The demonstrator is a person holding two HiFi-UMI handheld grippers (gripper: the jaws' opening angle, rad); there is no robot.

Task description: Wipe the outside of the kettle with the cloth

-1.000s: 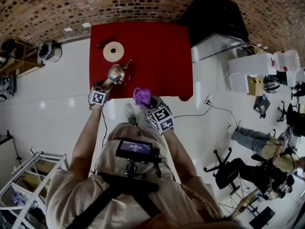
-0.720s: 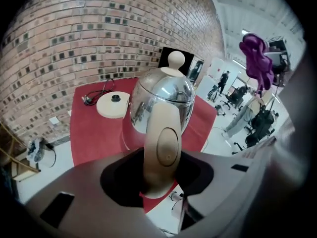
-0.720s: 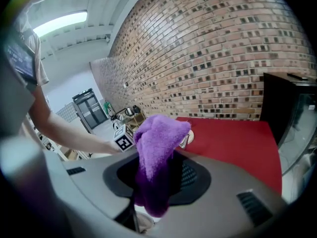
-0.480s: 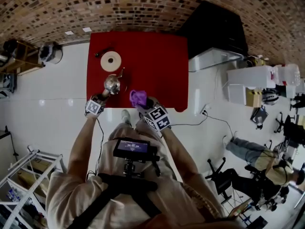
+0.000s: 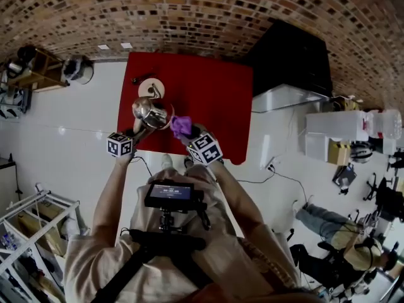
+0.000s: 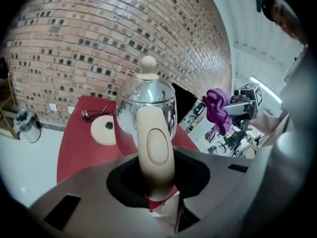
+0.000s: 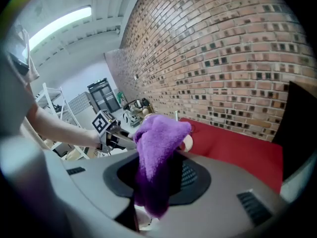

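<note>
Left gripper (image 6: 157,198): jaws were closing on the cream handle of the shiny steel kettle (image 6: 146,105), which stood ahead of them over the red bench (image 5: 211,96). Right gripper (image 7: 152,202): jaws pinched a purple fluffy cloth (image 7: 156,145), bunched above them.

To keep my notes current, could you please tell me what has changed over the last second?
The left gripper, jaws closing on the handle, took the kettle and lifted it off the red table. The right gripper brought the purple cloth closer to it. The round disc stayed put.

brick wall (image 5: 189,5), glossy white floor (image 5: 69,118), red table (image 5: 214,100), black cabinet (image 5: 290,52), white shelving rack (image 5: 25,219)
</note>
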